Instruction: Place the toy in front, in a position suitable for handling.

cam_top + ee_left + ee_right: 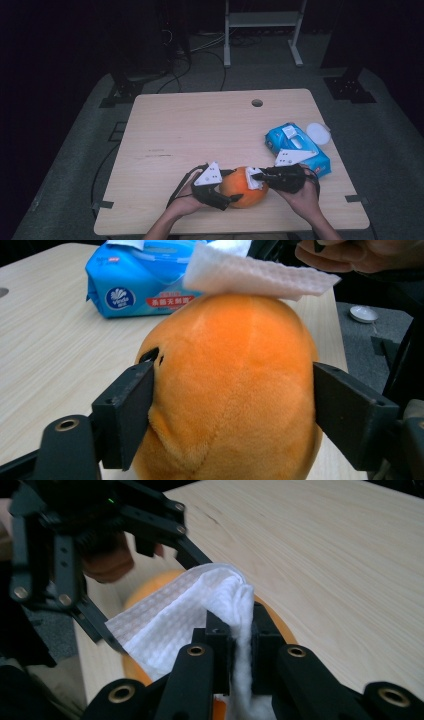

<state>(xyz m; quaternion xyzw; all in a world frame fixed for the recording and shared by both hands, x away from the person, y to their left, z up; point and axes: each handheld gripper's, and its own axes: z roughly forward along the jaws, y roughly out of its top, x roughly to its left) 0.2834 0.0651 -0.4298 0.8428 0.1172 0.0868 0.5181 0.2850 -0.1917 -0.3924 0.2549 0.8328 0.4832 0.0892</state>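
Two grippers at work near the front edge of the table. Left gripper jaws clamped on the orange plush toy — one black jaw pressed into each side of it, fabric dented slightly at the left jaw. Right gripper jaws closed together on a white wipe, pinching a fold of it; the rest of the sheet spreads out over the top of the toy, touching it. In the left gripper view the wipe lies flat across the toy's crown, overhanging on the right side.

High view: toy sits on the table between the two grippers, left gripper coming at it from the left, right gripper from the right with the wipe at the toy's upper right. Left hand and right hand come in from the bottom edge, each wrapped around its tool.

Outward — a blue pack of wet wipes lies on the table just behind the right gripper, near the right edge; it sits behind the toy in the left gripper view. White round lid just beside the pack's far corner. Small round hole in the tabletop near the far edge. White metal stand on the floor beyond the table, well apart.
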